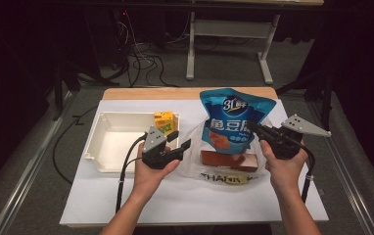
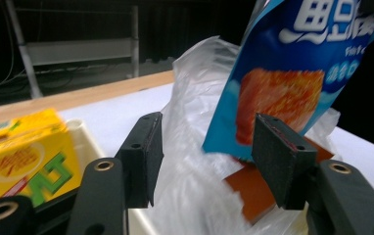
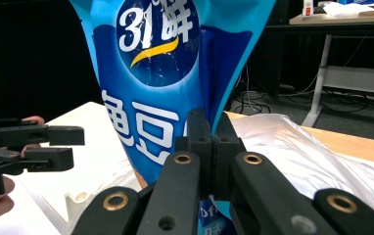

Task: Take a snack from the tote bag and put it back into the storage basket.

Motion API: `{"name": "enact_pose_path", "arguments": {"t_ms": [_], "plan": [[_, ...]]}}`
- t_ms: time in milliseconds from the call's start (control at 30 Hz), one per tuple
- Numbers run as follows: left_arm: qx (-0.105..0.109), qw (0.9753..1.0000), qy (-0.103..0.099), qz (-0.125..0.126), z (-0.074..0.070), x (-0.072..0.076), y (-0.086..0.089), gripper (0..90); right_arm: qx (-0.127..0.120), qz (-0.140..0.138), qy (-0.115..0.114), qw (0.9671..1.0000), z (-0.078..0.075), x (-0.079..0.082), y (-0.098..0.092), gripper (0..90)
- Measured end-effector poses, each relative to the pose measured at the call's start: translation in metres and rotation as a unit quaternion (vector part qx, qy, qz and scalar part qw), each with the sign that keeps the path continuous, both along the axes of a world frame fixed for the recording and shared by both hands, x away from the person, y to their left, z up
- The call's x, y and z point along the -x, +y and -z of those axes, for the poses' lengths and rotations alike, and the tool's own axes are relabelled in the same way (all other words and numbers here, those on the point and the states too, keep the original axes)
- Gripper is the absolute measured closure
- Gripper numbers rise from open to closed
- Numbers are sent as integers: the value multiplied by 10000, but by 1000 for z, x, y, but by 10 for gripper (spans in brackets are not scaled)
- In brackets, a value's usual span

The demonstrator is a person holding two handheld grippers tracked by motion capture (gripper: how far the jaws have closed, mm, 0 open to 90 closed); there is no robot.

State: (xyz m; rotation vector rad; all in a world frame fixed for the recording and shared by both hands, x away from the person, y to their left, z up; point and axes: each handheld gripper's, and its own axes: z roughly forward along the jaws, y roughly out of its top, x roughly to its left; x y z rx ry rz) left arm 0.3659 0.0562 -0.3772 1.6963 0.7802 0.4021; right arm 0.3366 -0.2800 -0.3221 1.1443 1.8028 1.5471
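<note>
Your right claw (image 1: 251, 128) pinches the blue snack pouch (image 1: 234, 120) upright over the clear plastic bag (image 1: 195, 161)

Its jaws are clamped on the pouch's side edge, and the pouch's lower end sits in the bag's mouth above a brown box (image 1: 228, 160) inside. Your left claw (image 1: 179, 139) is spread open, holding nothing, just beside the bag, next to the white tray (image 1: 107, 147) with the yellow carton (image 1: 163, 121) on the counter (image 1: 175, 200)
</note>
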Motion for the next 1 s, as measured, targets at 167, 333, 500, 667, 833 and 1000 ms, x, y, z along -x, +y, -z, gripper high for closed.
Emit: {"name": "enact_pose_path", "arguments": {"t_ms": [167,333,500,667,833,1000], "plan": [[-13,9999,-62,113,-8,-4,-14,454,-30,-39,8,10000,3,4,0,900],[39,9996,-114,273,-12,-6,-24,439,-41,-55,7,10000,6,6,1,900],[123,9991,-200,356,-17,-6,-32,424,-7,-84,6,10000,9,8,4,900],[120,9984,-210,508,-21,-9,-43,412,-36,-151,-5,9999,11,9,6,900],[123,9986,-269,449,-23,-6,-55,434,-25,-151,-10,9999,11,11,10,900],[240,9987,-149,413,-23,-9,-56,455,-53,-185,-15,9998,11,11,8,900]]}}
